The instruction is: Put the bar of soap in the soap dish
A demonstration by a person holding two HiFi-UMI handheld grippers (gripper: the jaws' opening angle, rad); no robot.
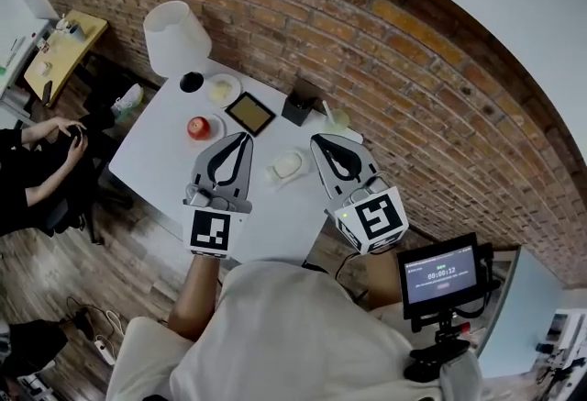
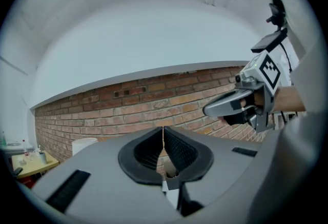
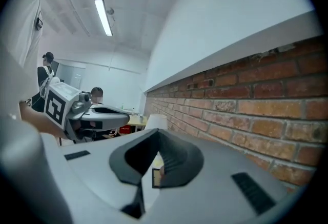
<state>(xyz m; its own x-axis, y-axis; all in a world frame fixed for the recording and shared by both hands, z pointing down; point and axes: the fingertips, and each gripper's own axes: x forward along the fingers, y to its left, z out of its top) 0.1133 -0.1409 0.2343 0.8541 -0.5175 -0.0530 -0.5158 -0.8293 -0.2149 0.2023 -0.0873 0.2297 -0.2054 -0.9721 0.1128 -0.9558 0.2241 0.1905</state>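
A pale bar of soap [image 1: 288, 163] lies in a white soap dish [image 1: 275, 175] on the white table [image 1: 165, 151], between my two grippers. In the head view the left gripper [image 1: 243, 138] hangs just left of the dish and the right gripper [image 1: 318, 141] just right of it. Both are held above the table, apart from the dish. The left gripper view shows the left gripper [image 2: 163, 129] shut and empty, aimed level at the brick wall. The right gripper [image 3: 156, 131] is also shut with nothing between its pads. Neither gripper view shows the soap.
On the table's far part stand a white lamp [image 1: 174, 37], a plate [image 1: 223, 89], a red apple [image 1: 198, 127] on a saucer, a dark square tablet [image 1: 250, 112] and a black box [image 1: 301, 103]. A seated person [image 1: 46, 161] is at left, and a small monitor [image 1: 443, 275] stands at right.
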